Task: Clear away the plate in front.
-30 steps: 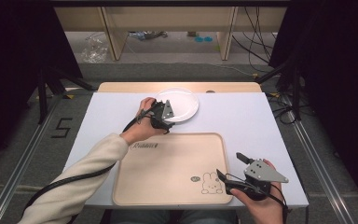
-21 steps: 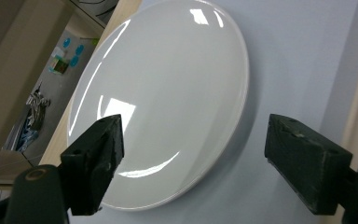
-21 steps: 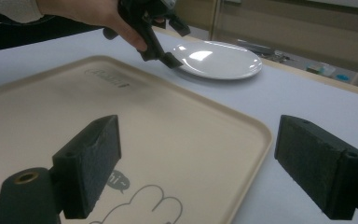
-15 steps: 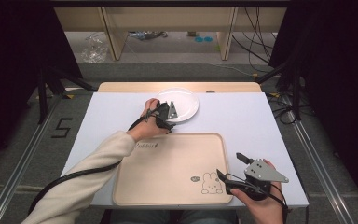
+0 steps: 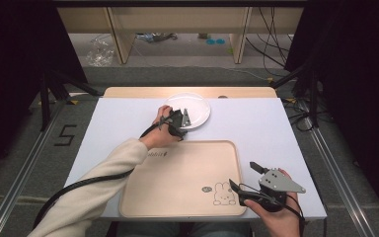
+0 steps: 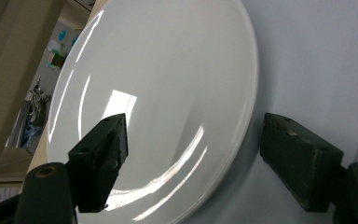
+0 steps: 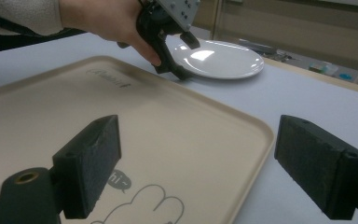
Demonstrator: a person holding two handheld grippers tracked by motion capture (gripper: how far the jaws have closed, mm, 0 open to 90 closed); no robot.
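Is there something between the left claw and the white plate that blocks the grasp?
Nothing visible does. The left claw already straddles the near rim of the plate: one jaw stands over the plate, the other beside it on the table. The jaws have just been closing but do not yet press on the rim.

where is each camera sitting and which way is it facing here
High view: above the person's side, looking forward and down on the table; both forearms and tongs show.
Left gripper view: rides the left tongs, facing the white plate, whose rim lies between the open jaws.
Right gripper view: rides the right tongs, low over the tray, facing the left hand.
All three share the plate.
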